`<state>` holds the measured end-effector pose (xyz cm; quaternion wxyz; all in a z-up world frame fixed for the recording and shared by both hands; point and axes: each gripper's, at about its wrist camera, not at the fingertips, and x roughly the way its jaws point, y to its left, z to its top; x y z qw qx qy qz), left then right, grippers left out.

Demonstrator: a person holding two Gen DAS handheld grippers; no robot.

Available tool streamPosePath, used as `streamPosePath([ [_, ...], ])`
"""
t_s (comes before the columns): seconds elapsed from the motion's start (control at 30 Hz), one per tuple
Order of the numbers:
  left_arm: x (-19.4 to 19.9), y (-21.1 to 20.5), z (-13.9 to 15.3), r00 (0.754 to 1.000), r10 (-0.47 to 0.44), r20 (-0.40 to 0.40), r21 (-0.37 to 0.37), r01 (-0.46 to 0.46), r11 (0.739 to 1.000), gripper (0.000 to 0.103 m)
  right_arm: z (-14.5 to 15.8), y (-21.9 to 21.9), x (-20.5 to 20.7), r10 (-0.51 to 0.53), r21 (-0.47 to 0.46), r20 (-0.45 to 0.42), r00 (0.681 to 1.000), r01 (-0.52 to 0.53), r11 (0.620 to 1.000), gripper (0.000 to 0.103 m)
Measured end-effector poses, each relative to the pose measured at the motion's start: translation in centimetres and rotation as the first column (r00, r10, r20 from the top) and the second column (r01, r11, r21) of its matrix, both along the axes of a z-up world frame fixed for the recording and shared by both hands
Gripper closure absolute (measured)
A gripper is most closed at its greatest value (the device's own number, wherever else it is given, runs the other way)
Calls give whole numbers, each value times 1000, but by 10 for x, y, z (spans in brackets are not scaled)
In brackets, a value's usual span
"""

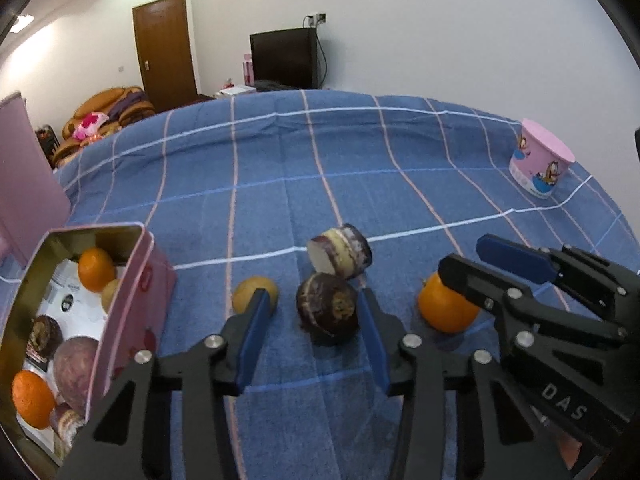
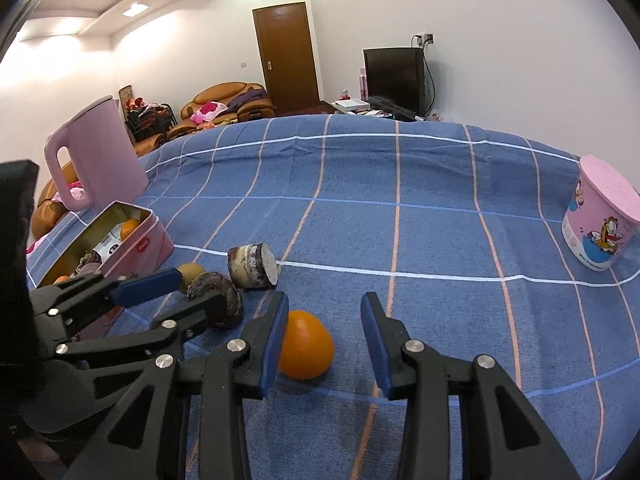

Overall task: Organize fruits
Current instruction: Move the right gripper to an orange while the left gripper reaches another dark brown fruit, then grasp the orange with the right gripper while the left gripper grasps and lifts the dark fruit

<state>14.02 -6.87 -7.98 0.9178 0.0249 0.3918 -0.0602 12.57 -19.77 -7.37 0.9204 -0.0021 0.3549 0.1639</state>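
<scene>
Your left claw (image 1: pixel 316 320) brackets the dark round fruit (image 1: pixel 327 307), pads not yet pressing, beside the pink tin (image 1: pixel 140 292). Your right claw (image 2: pixel 325 336) stands open, left pad by the orange (image 2: pixel 306 344) on the blue cloth.

Left wrist view: rides behind the left tongs (image 1: pixel 314 316), angled down, close over the near edge of the bed (image 1: pixel 400 168), facing its far edge. Right wrist view: same facing, close behind the right tongs (image 2: pixel 324 326). Shared: orange (image 1: pixel 446 308) (image 2: pixel 306 346), pink tin (image 1: pixel 132 280) (image 2: pixel 140 240), pink tub (image 1: pixel 540 160) (image 2: pixel 600 216).
</scene>
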Motion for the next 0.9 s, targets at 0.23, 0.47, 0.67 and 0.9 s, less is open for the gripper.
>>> streamPosePath([
  [0.23,-1,-1,0,1000,-27,10,-19,27,999,73,-1,1,1,15,5,-11,1000,-15,1000,63],
  [0.47,-6,3,3,999,-45,28,-48,47,998,80,1,-2,-3,6,17,7,1000,-6,1000,63],
  [0.67,-12,2,6,997,-51,51,-40,53,998,81,5,-2,-8,14,19,37,999,-14,1000,63],
  [0.9,-18,3,11,995,-50,83,-38,53,998,81,8,-2,-13,15,26,65,998,-17,1000,63],
])
